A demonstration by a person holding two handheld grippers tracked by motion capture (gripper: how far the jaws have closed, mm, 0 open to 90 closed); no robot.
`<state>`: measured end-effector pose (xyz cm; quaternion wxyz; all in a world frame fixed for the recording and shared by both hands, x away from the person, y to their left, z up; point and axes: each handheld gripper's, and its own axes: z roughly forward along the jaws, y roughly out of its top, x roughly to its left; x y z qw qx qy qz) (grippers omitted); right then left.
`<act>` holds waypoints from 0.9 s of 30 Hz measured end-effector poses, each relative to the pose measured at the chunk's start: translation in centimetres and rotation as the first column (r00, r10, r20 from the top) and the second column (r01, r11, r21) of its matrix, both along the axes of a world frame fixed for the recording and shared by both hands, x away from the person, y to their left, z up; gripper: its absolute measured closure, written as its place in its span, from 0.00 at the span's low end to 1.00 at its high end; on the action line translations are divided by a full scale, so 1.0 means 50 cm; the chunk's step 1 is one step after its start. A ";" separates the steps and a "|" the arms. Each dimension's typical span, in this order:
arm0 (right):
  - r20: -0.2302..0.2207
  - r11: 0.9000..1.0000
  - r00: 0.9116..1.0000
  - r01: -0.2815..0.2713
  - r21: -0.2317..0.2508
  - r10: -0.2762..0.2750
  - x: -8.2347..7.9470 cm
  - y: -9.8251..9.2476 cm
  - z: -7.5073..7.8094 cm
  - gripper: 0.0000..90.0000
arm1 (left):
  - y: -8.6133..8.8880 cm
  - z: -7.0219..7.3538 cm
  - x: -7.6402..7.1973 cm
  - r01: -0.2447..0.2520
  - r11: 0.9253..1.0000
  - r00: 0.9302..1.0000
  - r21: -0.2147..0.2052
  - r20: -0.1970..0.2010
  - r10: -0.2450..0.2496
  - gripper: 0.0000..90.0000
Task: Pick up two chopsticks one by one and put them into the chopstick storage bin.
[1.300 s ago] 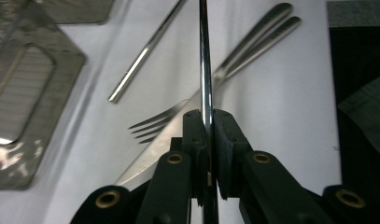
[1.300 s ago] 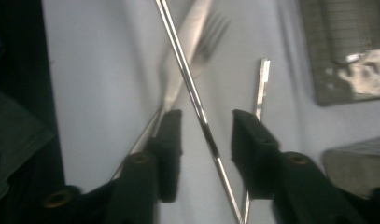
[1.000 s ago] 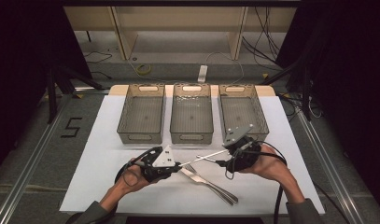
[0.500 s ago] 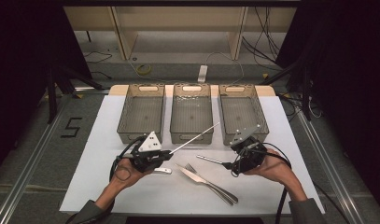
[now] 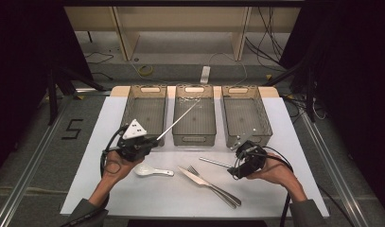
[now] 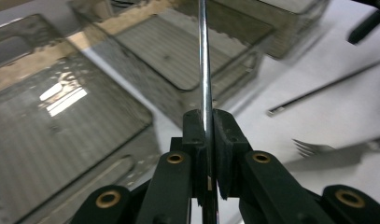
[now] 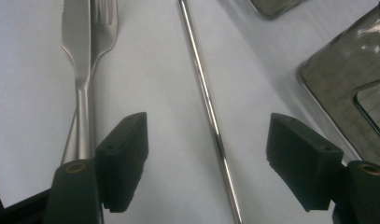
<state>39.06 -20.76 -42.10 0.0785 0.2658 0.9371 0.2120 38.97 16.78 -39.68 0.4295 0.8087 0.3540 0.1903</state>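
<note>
Left gripper view, thin shiny metal chopstick (image 6: 204, 60), straight, clamped in tool (image 6: 207, 135)

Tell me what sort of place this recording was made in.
Probably a lab data-collection bench, not a kitchen: a white table on a floor with metal rails, cables trailing behind, dark curtains at the sides, three identical bins in a row, and a hand-held gripper in each hand.

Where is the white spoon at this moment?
In the high view, the white spoon lies on the white table, just below the left gripper, left of the steel knife.
</note>
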 end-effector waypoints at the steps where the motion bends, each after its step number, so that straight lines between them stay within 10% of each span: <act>1: -0.003 1.000 1.000 0.003 0.000 -0.003 0.001 0.000 -0.001 0.34 | 0.007 0.002 0.006 -0.021 1.000 1.000 -0.010 -0.001 0.021 0.93; 27: -0.018 0.998 1.000 0.004 -0.058 -0.005 0.007 0.007 -0.018 0.29 | 0.077 -0.009 0.150 -0.277 0.960 0.958 -0.034 -0.092 0.273 0.93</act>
